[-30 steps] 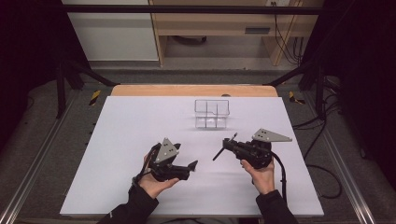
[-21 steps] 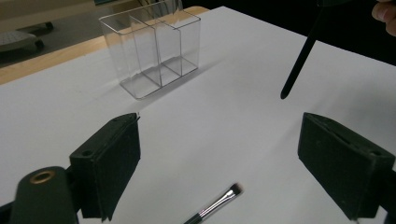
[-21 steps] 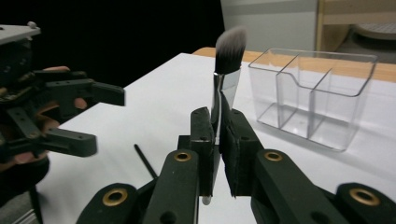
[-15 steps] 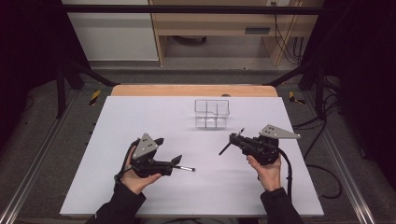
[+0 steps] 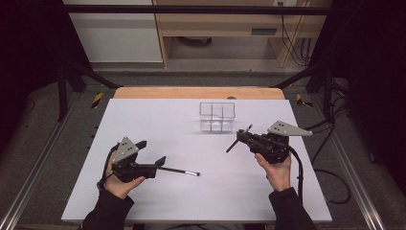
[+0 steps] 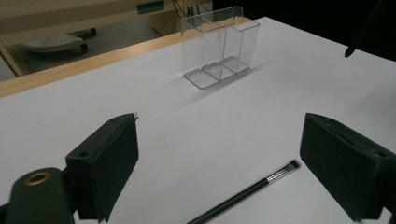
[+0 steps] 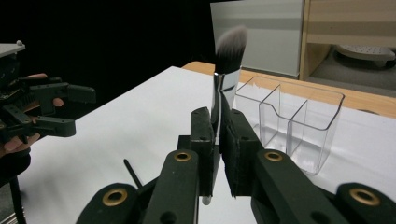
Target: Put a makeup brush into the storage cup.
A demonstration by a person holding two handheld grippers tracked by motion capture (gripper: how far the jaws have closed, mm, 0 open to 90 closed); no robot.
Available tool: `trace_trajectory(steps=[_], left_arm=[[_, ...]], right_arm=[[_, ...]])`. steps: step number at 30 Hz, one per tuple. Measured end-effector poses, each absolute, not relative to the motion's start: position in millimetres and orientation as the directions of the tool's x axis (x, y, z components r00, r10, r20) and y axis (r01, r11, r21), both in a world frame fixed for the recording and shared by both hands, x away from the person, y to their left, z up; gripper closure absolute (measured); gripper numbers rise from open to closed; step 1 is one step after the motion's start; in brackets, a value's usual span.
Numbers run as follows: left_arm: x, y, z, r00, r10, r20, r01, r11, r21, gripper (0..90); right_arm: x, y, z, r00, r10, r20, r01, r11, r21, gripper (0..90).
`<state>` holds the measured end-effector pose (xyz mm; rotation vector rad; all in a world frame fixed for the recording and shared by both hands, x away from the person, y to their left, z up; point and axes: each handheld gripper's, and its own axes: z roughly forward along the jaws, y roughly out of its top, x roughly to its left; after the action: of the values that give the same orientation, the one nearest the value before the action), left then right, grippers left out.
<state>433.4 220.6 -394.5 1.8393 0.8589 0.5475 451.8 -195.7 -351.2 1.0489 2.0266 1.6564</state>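
A thin black eyeliner brush (image 5: 179,170) lies flat on the white table (image 5: 158,120); in the left gripper view this brush (image 6: 243,192) rests low between the jaws, untouched. My left gripper (image 5: 152,153) (image 6: 219,163) is open, its jaws having just been opening. My right gripper (image 5: 242,137) (image 7: 217,122) is shut on a fluffy makeup brush (image 7: 229,44) whose black handle (image 5: 233,145) sticks out toward the table's middle. A clear three-compartment organizer (image 5: 217,116) (image 6: 219,46) (image 7: 299,123) stands at the far middle, just beyond the right gripper.
The table's wooden far edge (image 5: 196,92) runs behind the organizer. Black frame posts (image 5: 62,86) stand at both sides, and cables (image 5: 330,177) trail off the right edge. The left gripper (image 7: 42,109) shows far off in the right gripper view.
The left hand has drawn back to the left with its jaws spread, leaving the thin brush lying on the table. The right gripper has risen slightly with the fluffy brush.
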Motion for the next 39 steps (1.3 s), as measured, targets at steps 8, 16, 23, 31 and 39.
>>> trace_trajectory(steps=[8,16,23,31,39], left_arm=[[433.4,235.6,-396.6,0.632,0.775,-0.002,0.312,-0.252,0.916,10.4],[432.4,244.3,-398.3,0.626,0.780,0.001,0.312,-0.252,0.916,9.9],[432.6,249.9,-401.4,0.616,0.788,0.011,0.320,-0.263,0.910,8.5],[433.5,257.5,-402.6,0.599,0.801,0.004,0.329,-0.251,0.910,7.9],[433.9,257.2,-404.6,0.599,0.800,0.009,0.336,-0.262,0.904,7.4]], right_arm=[[456.4,-193.2,-344.6,-0.673,0.713,0.195,0.333,0.057,0.941,83.3],[465.7,-188.6,-336.3,-0.668,0.721,0.186,0.325,0.057,0.944,83.4],[476.2,-186.1,-331.6,-0.651,0.737,0.180,0.330,0.061,0.942,83.4],[489.7,-180.4,-326.6,-0.626,0.762,0.166,0.331,0.067,0.941,83.3],[502.7,-172.6,-320.8,-0.607,0.781,0.145,0.326,0.079,0.942,83.4]])
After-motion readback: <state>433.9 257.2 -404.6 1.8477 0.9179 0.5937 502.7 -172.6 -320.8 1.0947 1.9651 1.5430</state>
